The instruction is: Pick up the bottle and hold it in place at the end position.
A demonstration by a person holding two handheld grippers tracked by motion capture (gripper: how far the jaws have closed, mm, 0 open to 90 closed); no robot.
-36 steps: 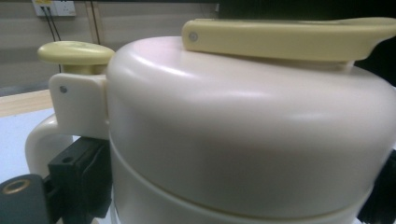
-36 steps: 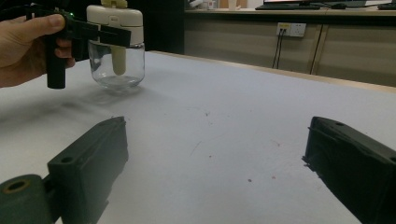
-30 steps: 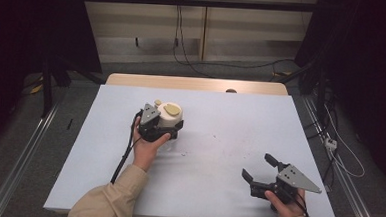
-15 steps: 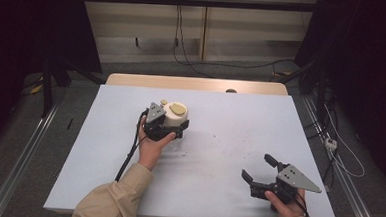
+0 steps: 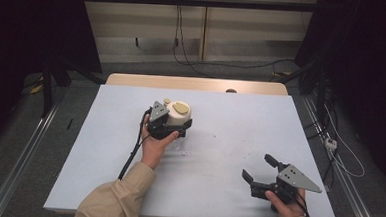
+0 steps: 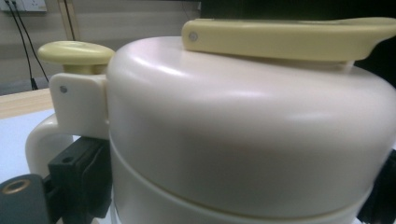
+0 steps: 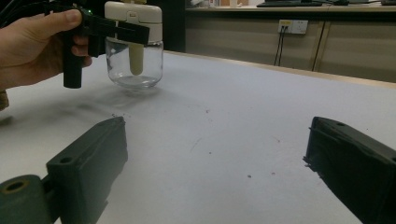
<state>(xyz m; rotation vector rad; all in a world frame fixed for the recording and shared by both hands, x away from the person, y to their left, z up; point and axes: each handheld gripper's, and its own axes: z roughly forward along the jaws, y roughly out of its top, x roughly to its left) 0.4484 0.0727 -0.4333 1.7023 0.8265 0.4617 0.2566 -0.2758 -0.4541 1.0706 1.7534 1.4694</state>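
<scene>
Gripping the cream-lidded glass jar [image 5: 178,117] at its lid, the left gripper [image 5: 174,130] is closing its jaws around both sides to steady it upright on the table [image 5: 229,140], left of centre. The right gripper [image 5: 263,168] is waiting wide apart, empty, near the front edge, well away.

We see the left gripper [image 5: 176,123] and its cream-lidded jar [image 5: 178,113] shifted toward three o'clock across the counter [image 5: 230,120]. Both sit slightly further right than a second ago.
</scene>
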